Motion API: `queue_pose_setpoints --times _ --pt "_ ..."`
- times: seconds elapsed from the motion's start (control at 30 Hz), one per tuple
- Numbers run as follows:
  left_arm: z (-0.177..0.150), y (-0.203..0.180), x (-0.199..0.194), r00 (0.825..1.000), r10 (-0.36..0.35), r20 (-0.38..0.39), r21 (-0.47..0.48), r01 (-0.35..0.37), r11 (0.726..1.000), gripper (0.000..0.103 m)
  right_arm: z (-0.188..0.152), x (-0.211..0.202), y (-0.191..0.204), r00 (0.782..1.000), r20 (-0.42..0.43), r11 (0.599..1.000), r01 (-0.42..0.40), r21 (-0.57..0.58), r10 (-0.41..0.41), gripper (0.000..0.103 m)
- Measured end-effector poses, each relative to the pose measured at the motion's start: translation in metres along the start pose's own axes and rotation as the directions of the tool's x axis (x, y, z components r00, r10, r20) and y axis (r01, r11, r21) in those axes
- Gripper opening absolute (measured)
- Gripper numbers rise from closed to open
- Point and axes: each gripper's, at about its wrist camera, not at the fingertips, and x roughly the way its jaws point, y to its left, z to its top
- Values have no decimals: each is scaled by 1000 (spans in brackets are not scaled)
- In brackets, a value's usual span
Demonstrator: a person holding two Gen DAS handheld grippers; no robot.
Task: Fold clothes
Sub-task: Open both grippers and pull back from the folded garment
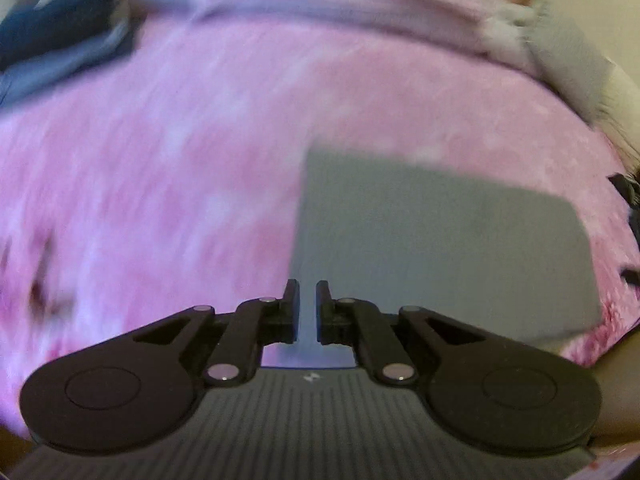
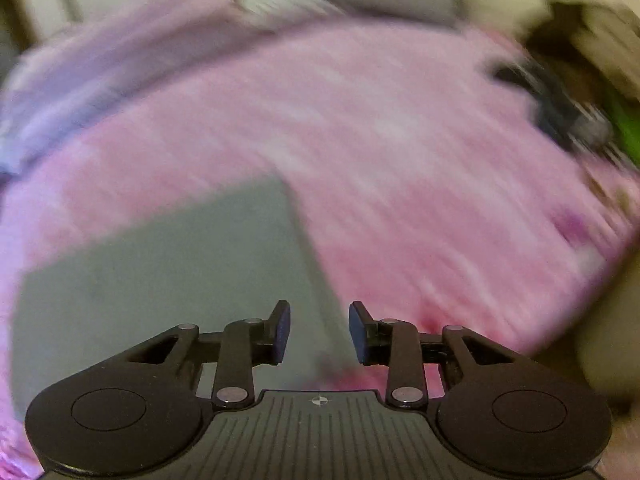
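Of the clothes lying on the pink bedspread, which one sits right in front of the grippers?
The folded grey garment, a flat rectangle just beyond the left gripper. The dark blue garment lies at the far left edge, away from it.

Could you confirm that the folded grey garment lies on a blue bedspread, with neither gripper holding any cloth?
Not quite: the bedspread is pink, not blue. Both wrist views show the folded grey garment lying flat on the mottled pink bedspread. The rest stands: the left gripper is nearly closed with nothing between its fingers, and the right gripper stands apart from any cloth.

Folded garment (image 1: 440, 240) on bedspread (image 1: 160, 180)
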Motion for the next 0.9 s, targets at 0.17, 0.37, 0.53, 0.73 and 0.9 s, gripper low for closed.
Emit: queue_pose_setpoints --times 0.17,0.37,0.53,0.73,0.9 --pt "51 -73 99 983 -153 106 134 138 981 15 22 69 87 956 124 938 -226 -262 265 30" --pt "35 -75 173 970 -99 222 263 39 964 17 2 157 105 949 167 816 -130 -564 267 39" --pt "24 -7 163 954 -87 288 152 44 987 28 10 154 21 950 204 858 -107 -503 238 65" --pt "-1 -12 118 963 46 265 131 -83 988 16 -16 93 -6 953 298 945 47 -323 54 62" --pt "-55 -25 57 965 -14 263 142 -24 989 18 -70 21 -8 940 308 964 -64 -260 145 62"
